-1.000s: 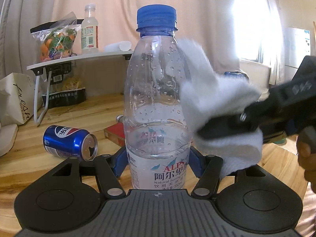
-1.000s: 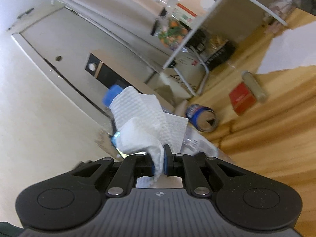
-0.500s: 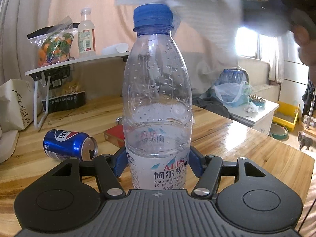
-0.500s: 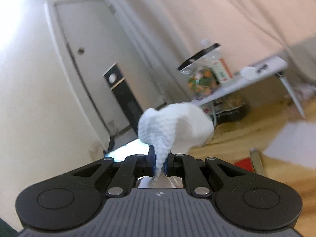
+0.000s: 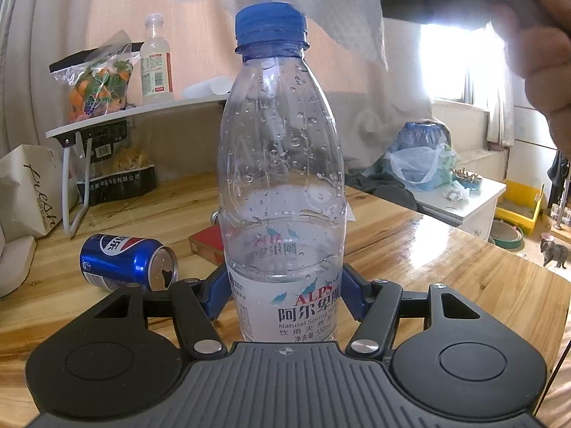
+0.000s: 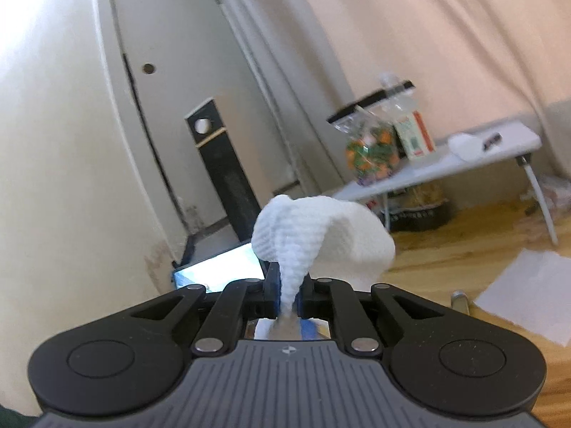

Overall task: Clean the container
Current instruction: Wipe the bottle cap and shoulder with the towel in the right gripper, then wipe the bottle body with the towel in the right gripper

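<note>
A clear water bottle [image 5: 282,178] with a blue cap [image 5: 270,21] and a white ALPS label stands upright, droplets on its wall. My left gripper [image 5: 283,292] is shut on its lower body, blue pads on both sides. My right gripper [image 6: 287,290] is shut on a bunched white paper towel [image 6: 321,232]. In the left wrist view that paper towel [image 5: 339,3] hangs just above and behind the cap; whether it touches the cap I cannot tell. A hand [image 5: 546,53] shows at the upper right. The bottle is hidden in the right wrist view.
On the wooden table [image 5: 428,249] lie a blue Pepsi can [image 5: 128,262] on its side and a red box [image 5: 205,246] behind the bottle. A small white folding table [image 5: 135,116] holds a snack bag and a white bottle. A loose white sheet [image 6: 528,292] lies on the wood.
The right gripper with the paper towel has risen from the bottle's right side to above its cap and rolled level. The left gripper and bottle stayed put.
</note>
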### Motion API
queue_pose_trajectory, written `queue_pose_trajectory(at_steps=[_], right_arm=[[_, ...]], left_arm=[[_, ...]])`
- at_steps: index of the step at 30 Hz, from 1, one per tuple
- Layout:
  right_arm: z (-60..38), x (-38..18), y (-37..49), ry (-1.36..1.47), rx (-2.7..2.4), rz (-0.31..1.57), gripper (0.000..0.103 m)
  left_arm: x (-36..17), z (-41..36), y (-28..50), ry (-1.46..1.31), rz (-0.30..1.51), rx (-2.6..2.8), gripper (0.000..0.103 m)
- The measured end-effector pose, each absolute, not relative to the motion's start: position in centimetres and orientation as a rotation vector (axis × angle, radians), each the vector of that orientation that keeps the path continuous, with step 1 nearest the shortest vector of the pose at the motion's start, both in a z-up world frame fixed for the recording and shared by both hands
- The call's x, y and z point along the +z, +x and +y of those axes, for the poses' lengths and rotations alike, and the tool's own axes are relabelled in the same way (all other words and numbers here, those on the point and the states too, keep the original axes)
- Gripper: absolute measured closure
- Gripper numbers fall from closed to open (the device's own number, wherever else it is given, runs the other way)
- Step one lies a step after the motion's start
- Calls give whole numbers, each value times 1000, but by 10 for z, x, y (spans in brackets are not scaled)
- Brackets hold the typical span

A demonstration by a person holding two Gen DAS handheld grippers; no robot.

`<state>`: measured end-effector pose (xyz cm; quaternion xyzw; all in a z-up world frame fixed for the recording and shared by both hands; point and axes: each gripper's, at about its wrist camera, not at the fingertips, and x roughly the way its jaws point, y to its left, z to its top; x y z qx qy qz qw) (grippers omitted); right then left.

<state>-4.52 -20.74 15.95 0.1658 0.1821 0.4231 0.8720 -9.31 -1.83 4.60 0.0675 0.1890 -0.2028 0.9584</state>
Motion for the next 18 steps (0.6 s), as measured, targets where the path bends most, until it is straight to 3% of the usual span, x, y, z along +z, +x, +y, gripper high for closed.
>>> queue_pose_trajectory(at_steps=[16,18], right_arm=[[-209,162,-52,332,873,359,92],[-210,156,-49,320,822,355,85]], left_arm=[[45,-18,-92,142,381,-415,38],[45,-18,-92,144,381,-416,38]])
